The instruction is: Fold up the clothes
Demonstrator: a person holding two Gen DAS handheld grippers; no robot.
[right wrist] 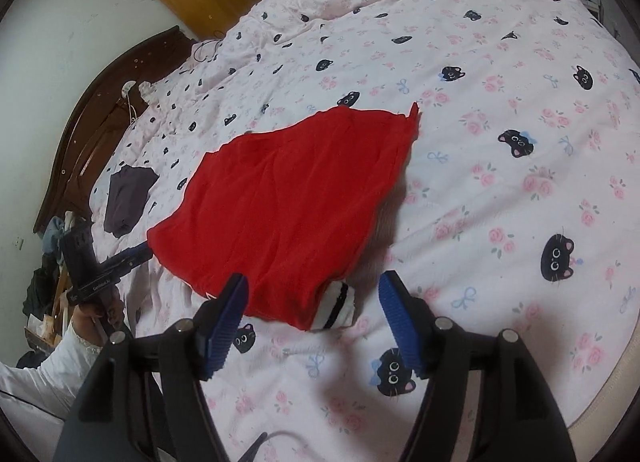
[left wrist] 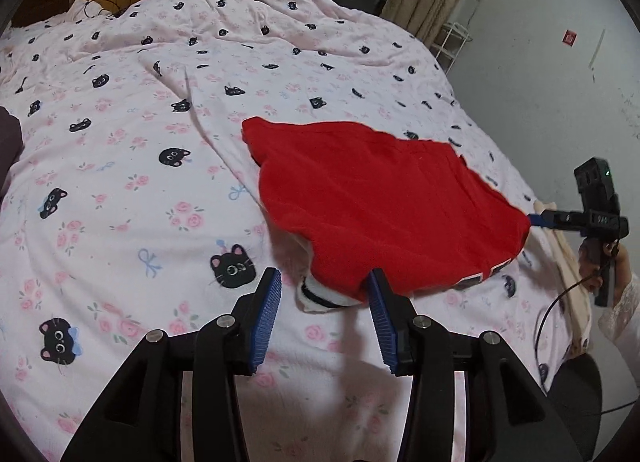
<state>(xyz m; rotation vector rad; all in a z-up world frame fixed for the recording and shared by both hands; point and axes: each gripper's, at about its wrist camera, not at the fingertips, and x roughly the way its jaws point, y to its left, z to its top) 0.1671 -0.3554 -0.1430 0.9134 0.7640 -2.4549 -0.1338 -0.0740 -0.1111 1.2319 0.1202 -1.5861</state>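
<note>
A red garment (left wrist: 380, 202) lies on the bed, folded over, with a white and black striped cuff (left wrist: 320, 296) sticking out at its near edge. My left gripper (left wrist: 324, 282) is open, its jaws on either side of that cuff. In the right wrist view the red garment (right wrist: 292, 198) lies ahead with the striped cuff (right wrist: 336, 308) between the open jaws of my right gripper (right wrist: 314, 288). The right gripper also shows in the left wrist view (left wrist: 534, 219), at the garment's right corner. The left gripper shows in the right wrist view (right wrist: 146, 249), at the garment's left corner.
The bed has a pink sheet (left wrist: 120, 182) with black cat faces and roses. A dark grey garment (right wrist: 128, 198) lies near the dark wooden headboard (right wrist: 84, 110). A white wire rack (left wrist: 452, 42) stands by the curtains. Clothes are piled beside the bed (right wrist: 48, 262).
</note>
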